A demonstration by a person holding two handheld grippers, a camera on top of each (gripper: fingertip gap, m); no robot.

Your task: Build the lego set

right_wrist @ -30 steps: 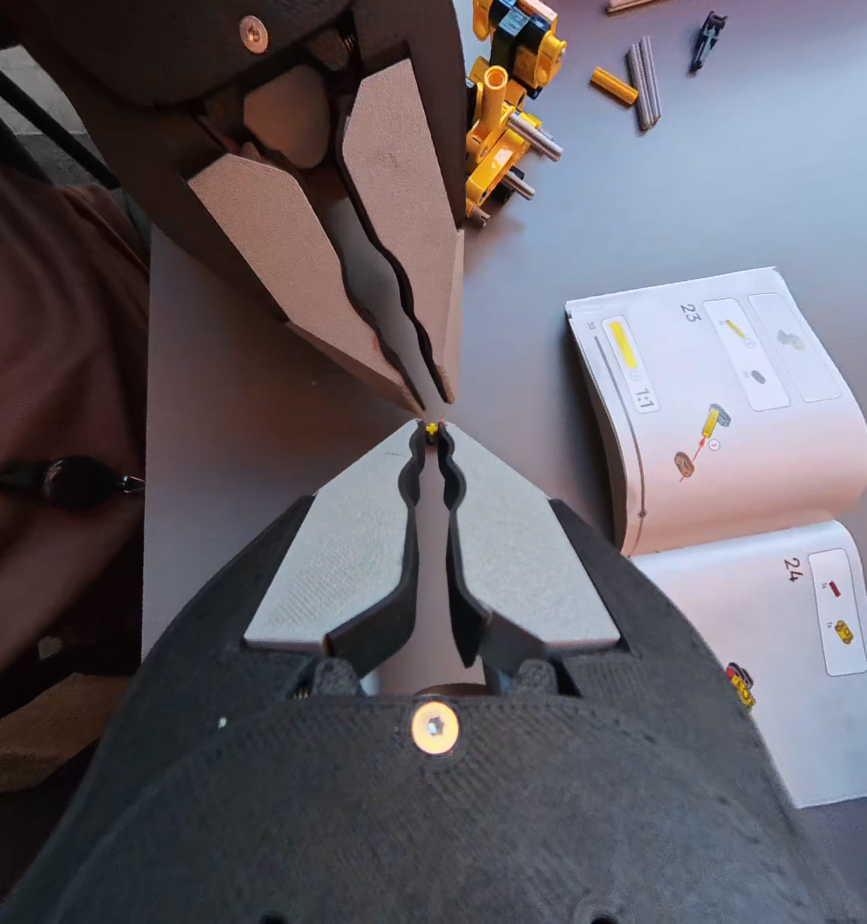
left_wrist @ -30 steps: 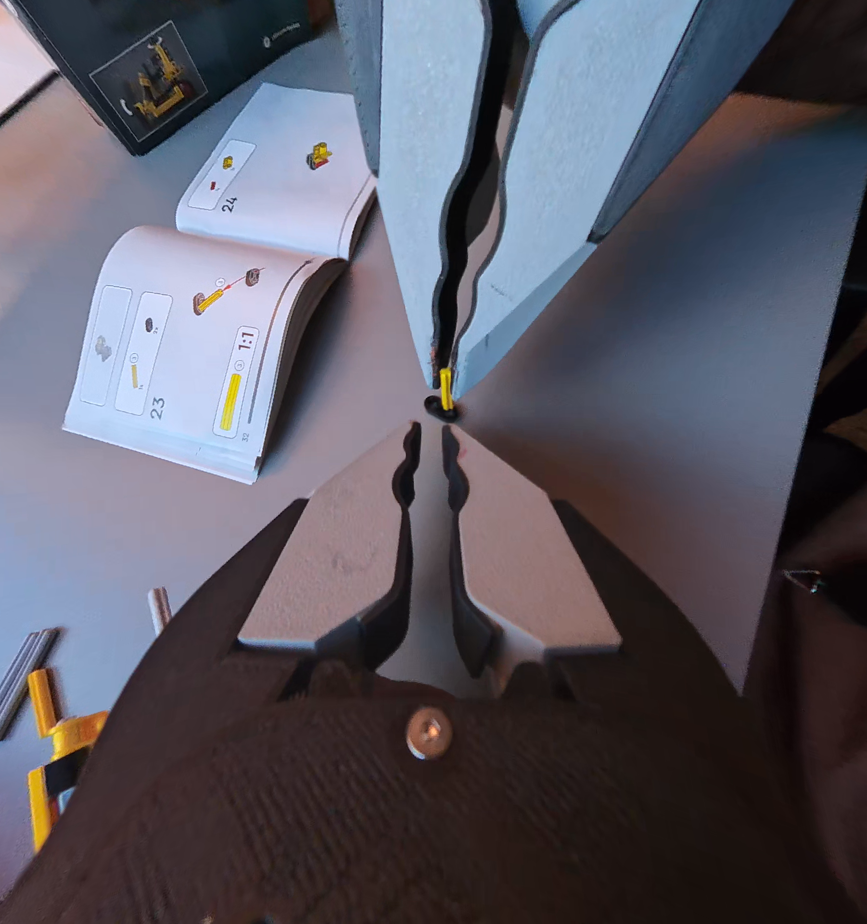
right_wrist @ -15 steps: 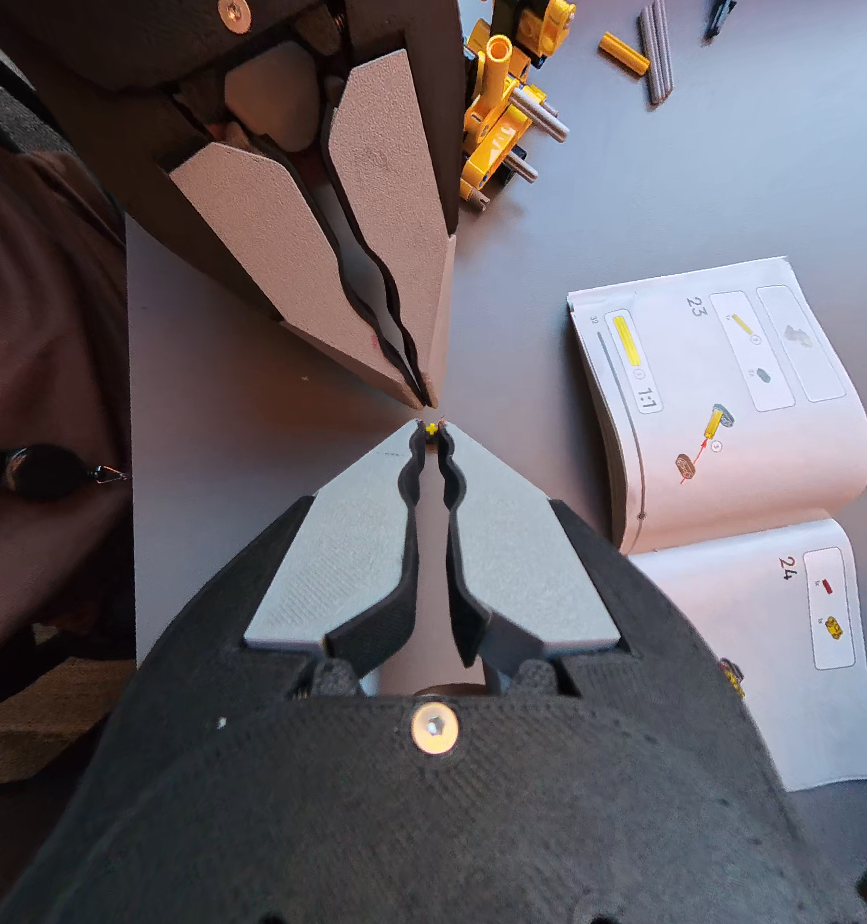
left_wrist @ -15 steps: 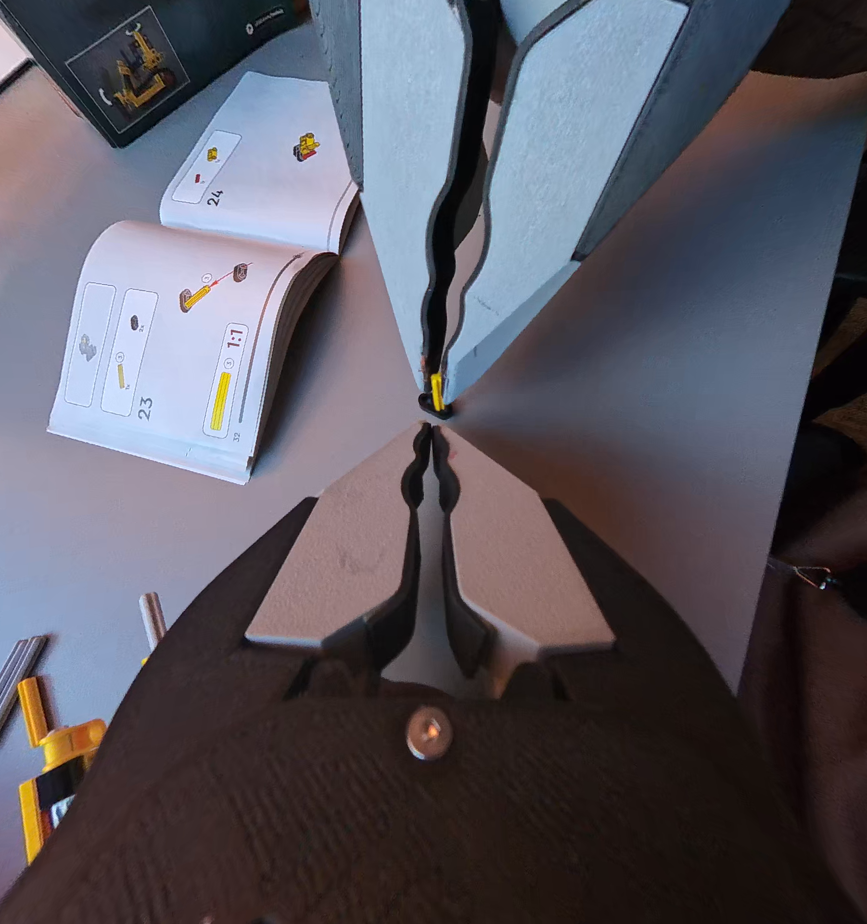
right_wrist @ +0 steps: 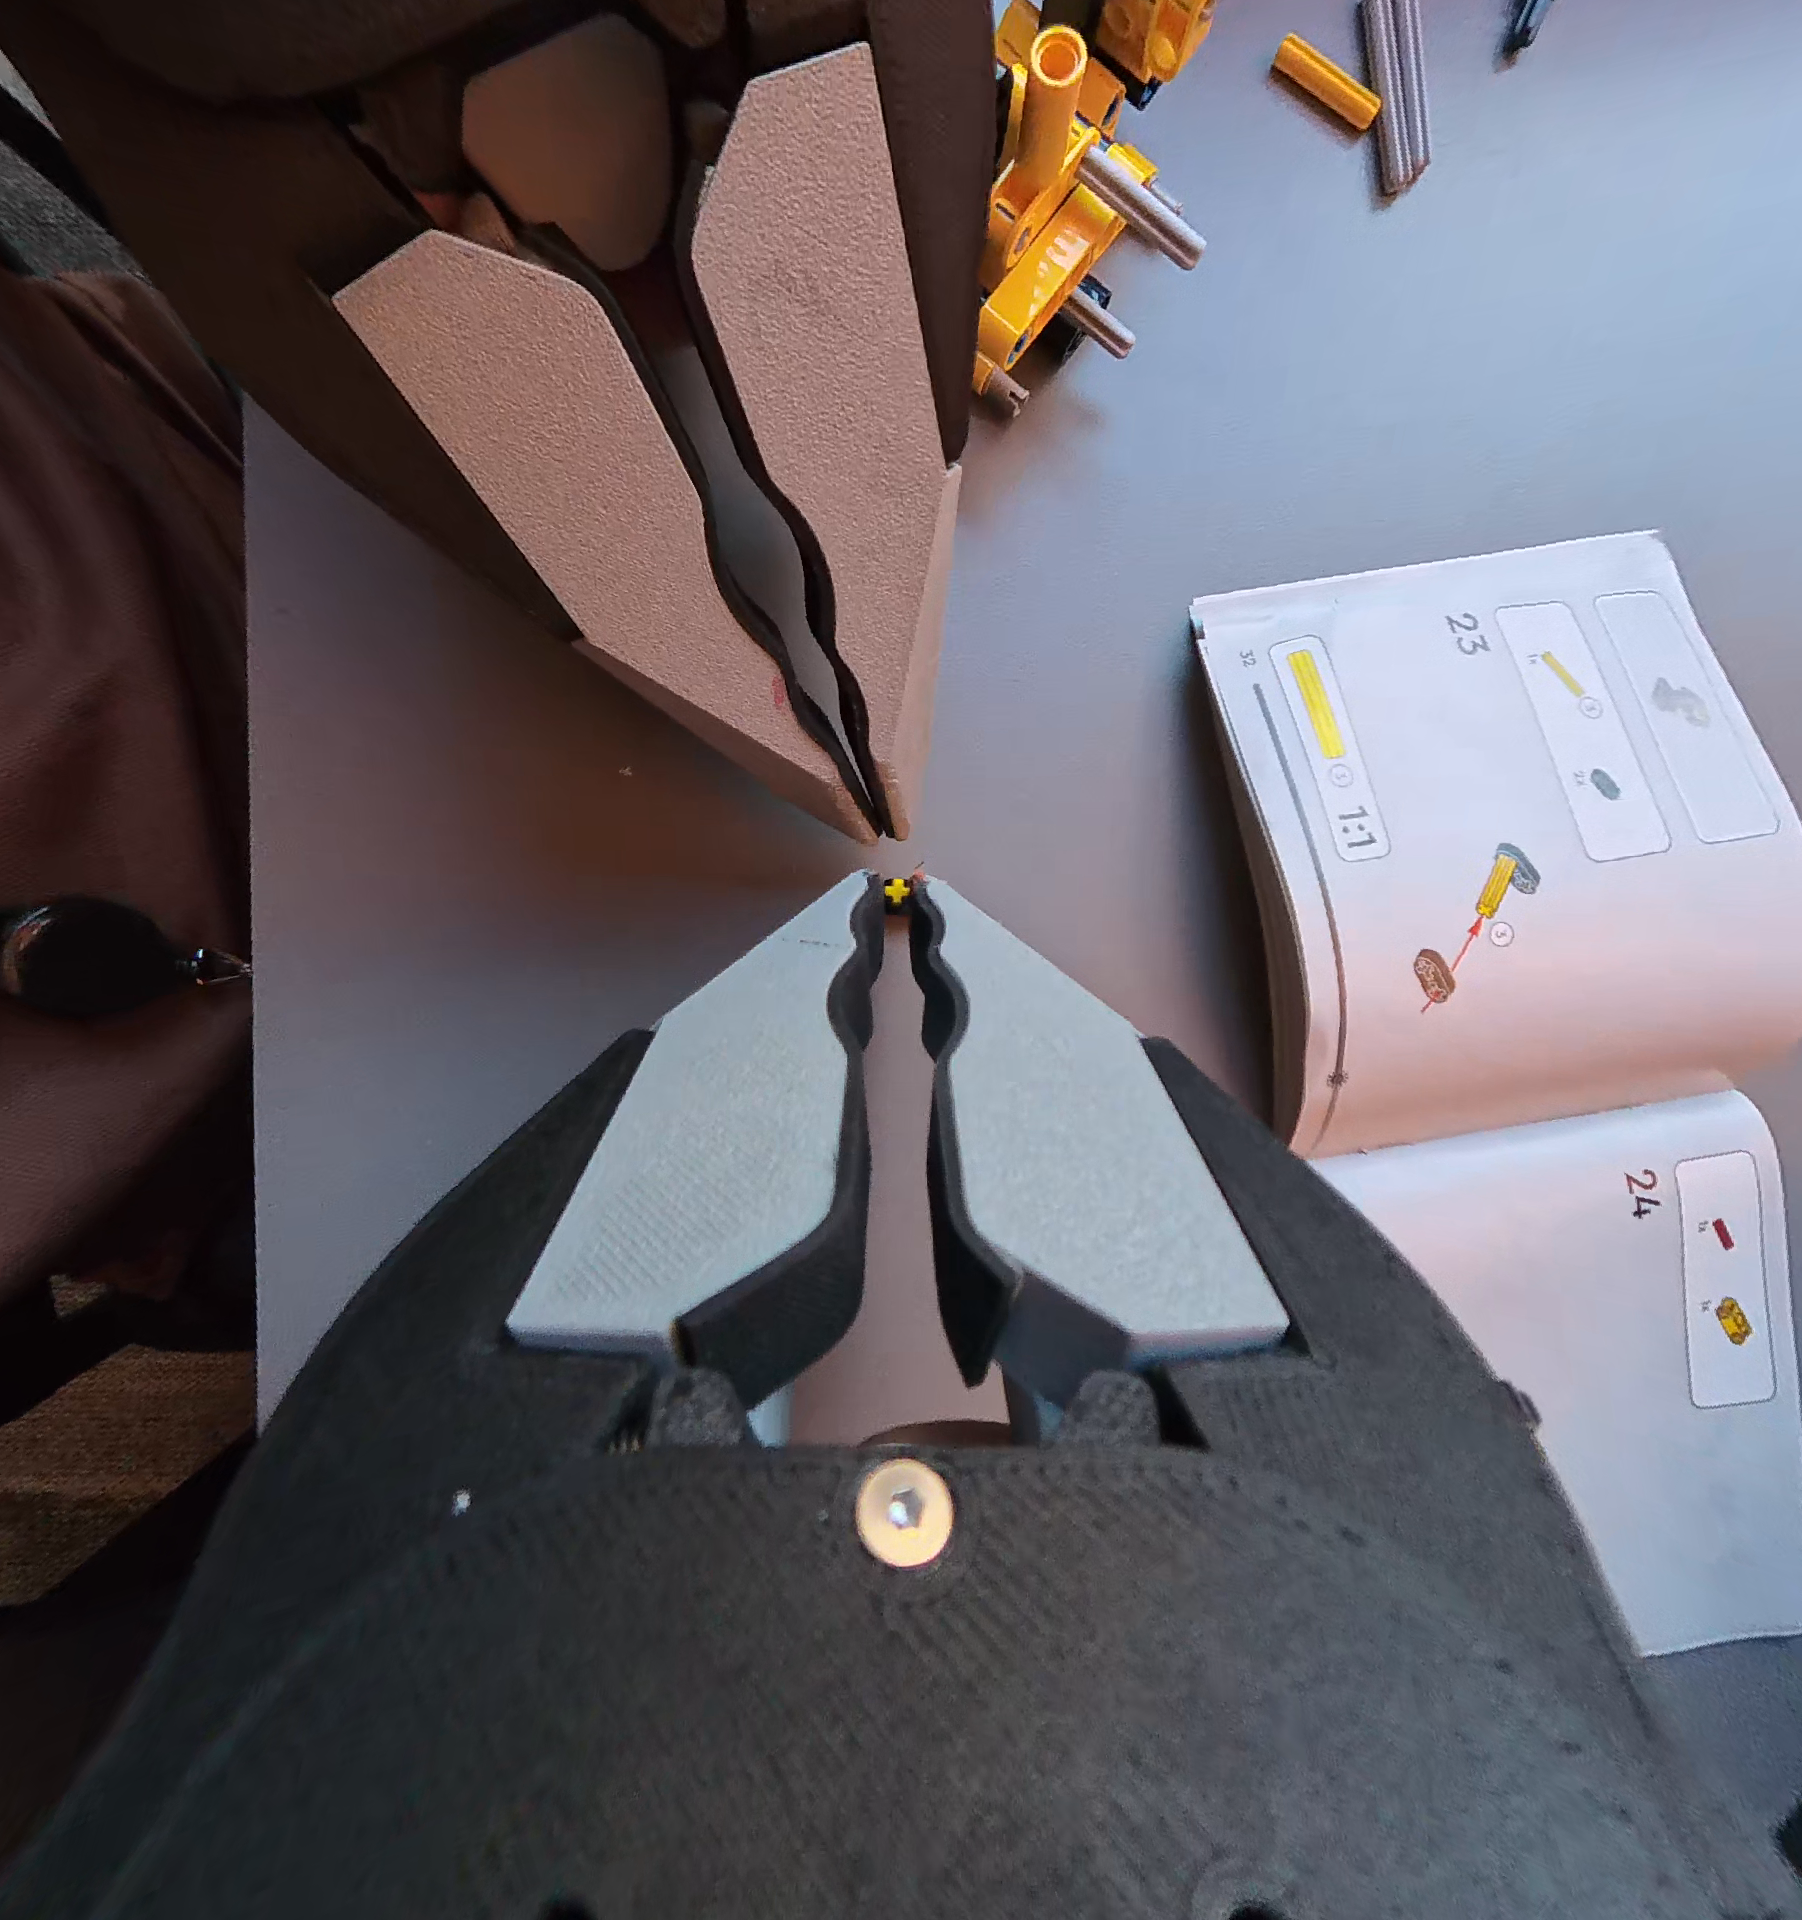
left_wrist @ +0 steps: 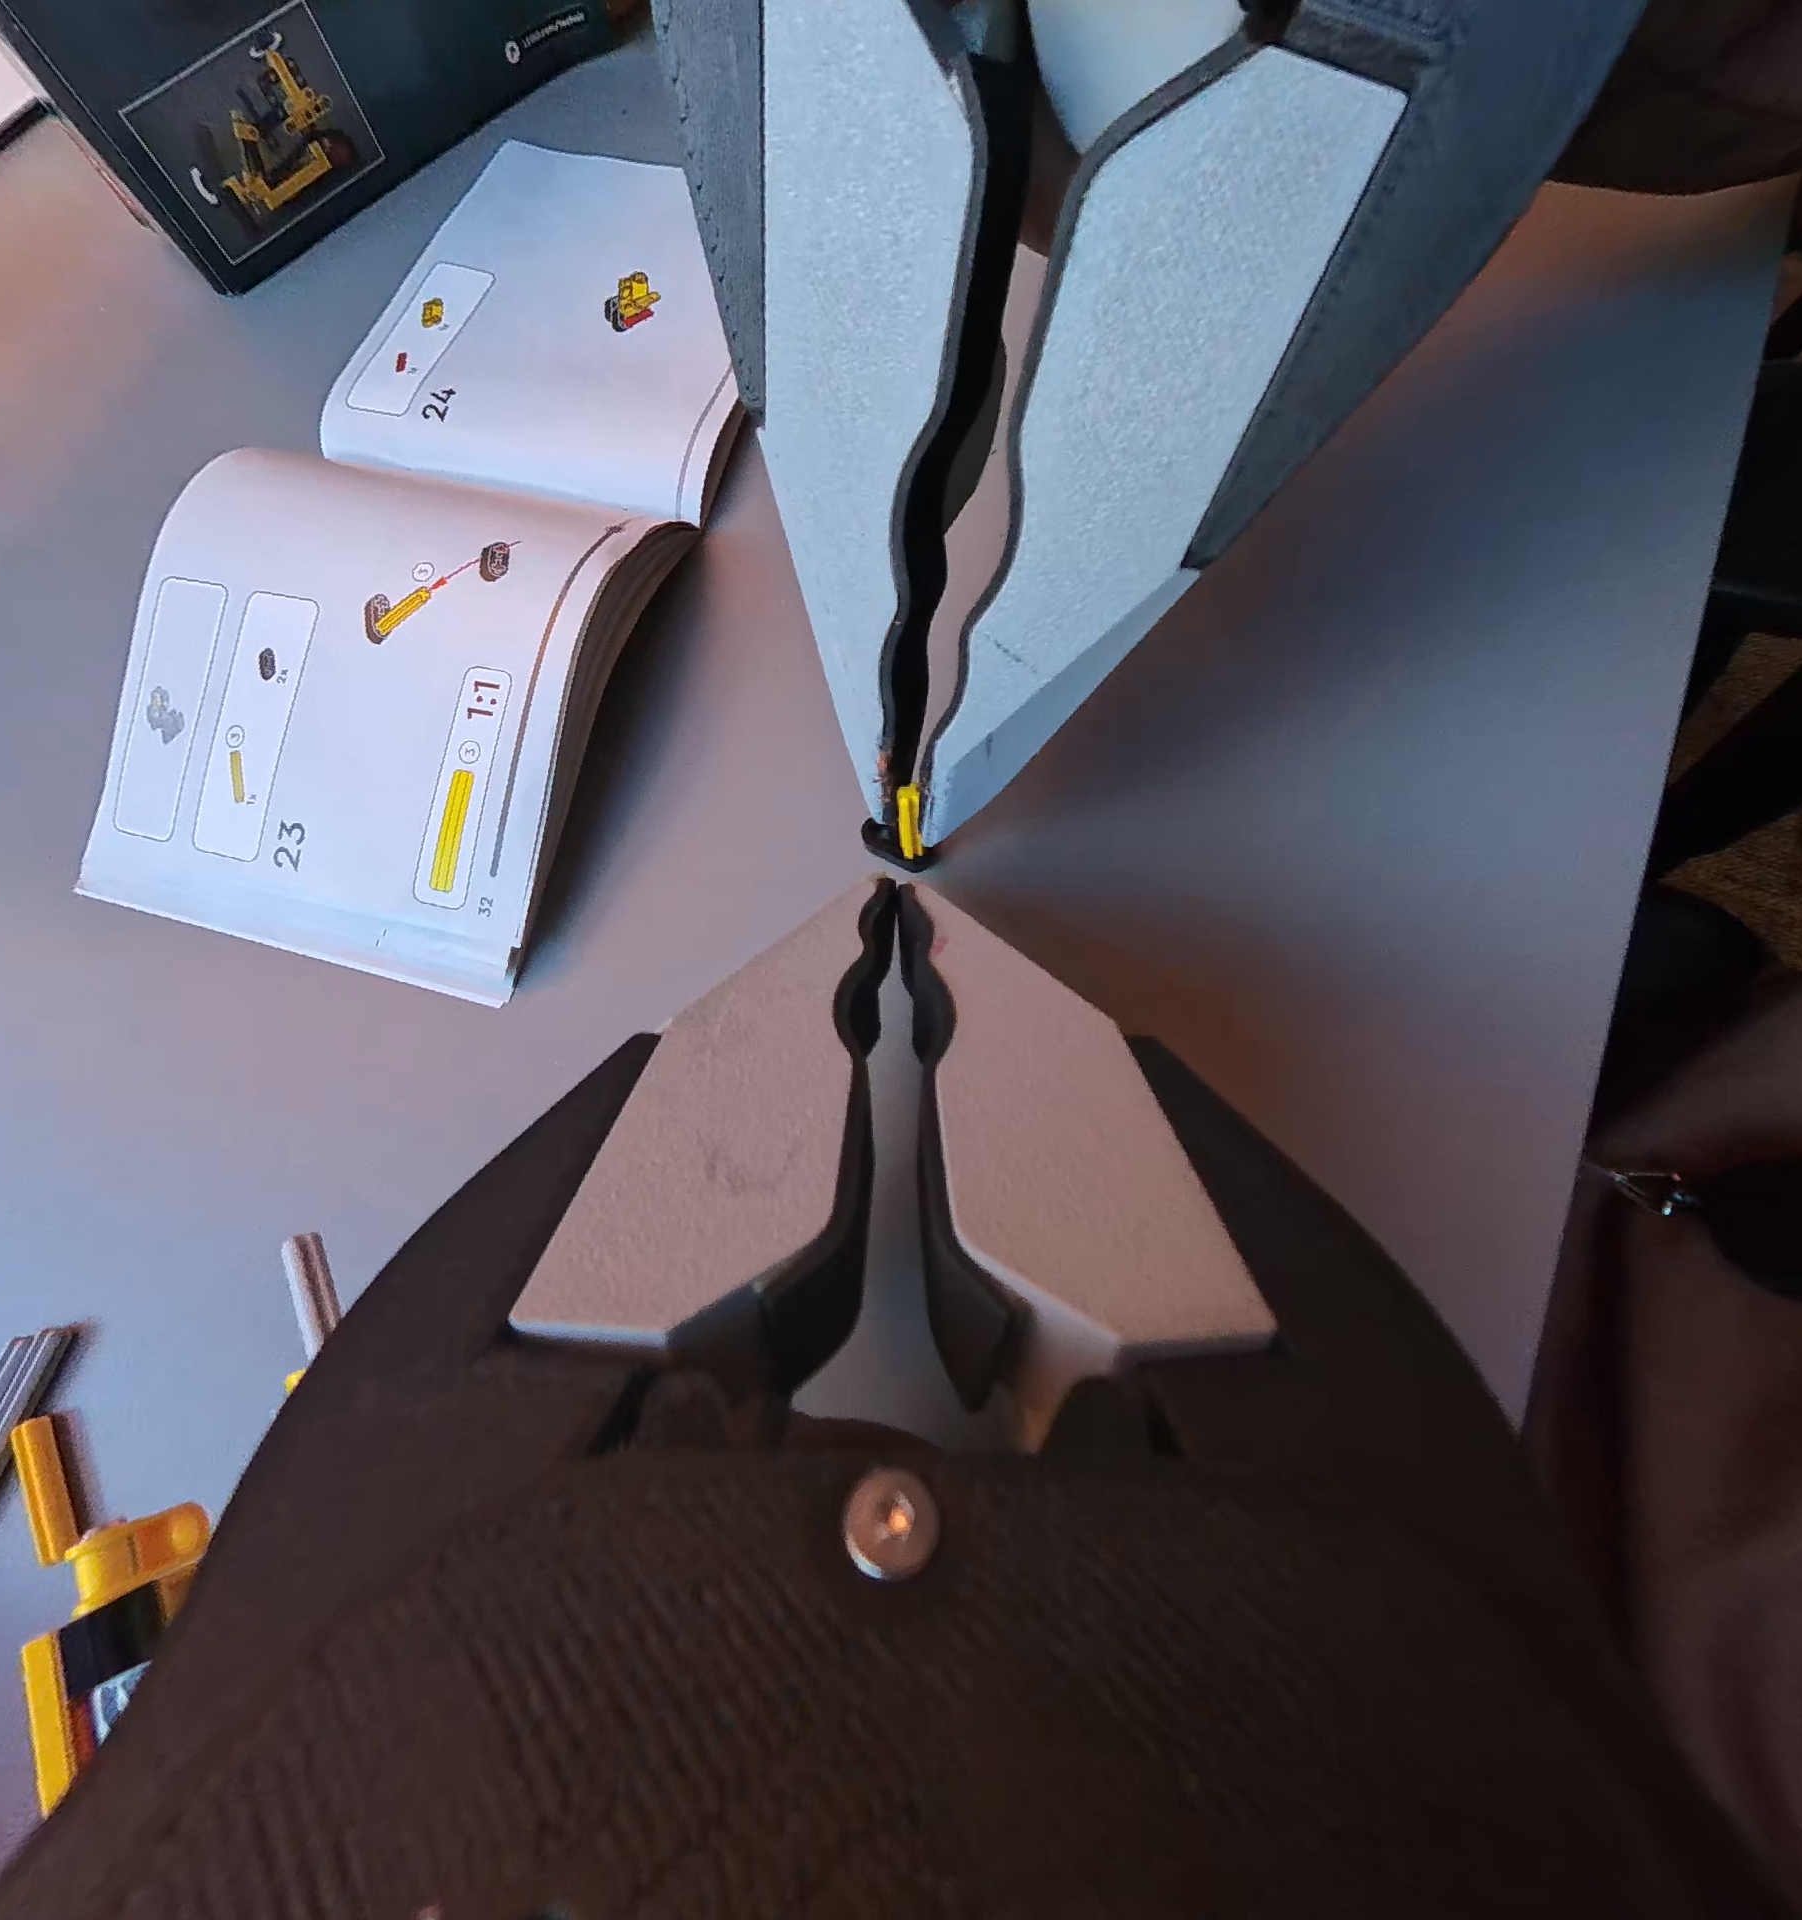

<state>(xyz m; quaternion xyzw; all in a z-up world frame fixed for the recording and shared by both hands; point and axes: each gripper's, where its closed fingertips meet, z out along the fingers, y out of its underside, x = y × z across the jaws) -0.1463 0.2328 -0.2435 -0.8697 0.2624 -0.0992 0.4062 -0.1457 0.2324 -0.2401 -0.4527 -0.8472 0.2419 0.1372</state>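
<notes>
My right gripper (right_wrist: 897, 894) is shut on a short yellow axle (right_wrist: 896, 890), seen end-on between its tips. In the left wrist view the right gripper (left_wrist: 907, 821) comes down from the top, and the yellow axle (left_wrist: 908, 810) sticks out of its tips with a small black bush (left_wrist: 879, 834) on its end. My left gripper (left_wrist: 889, 896) faces it tip to tip, just short of the bush, with its jaws shut and nothing visible between them. It also shows in the right wrist view (right_wrist: 881, 826), above the axle.
An open instruction booklet (left_wrist: 357, 707) (right_wrist: 1499, 831) lies on the grey table (left_wrist: 1292, 831), with the dark set box (left_wrist: 253, 125) behind it. A partly built yellow model (right_wrist: 1053, 208) (left_wrist: 107, 1590), grey axles (right_wrist: 1396, 94) and a yellow tube (right_wrist: 1328, 81) lie nearby. A person sits at the table's edge (right_wrist: 253, 1039).
My left gripper's jaws have closed from slightly apart to shut. Both grippers stay tip to tip, the right one still holding the yellow axle.
</notes>
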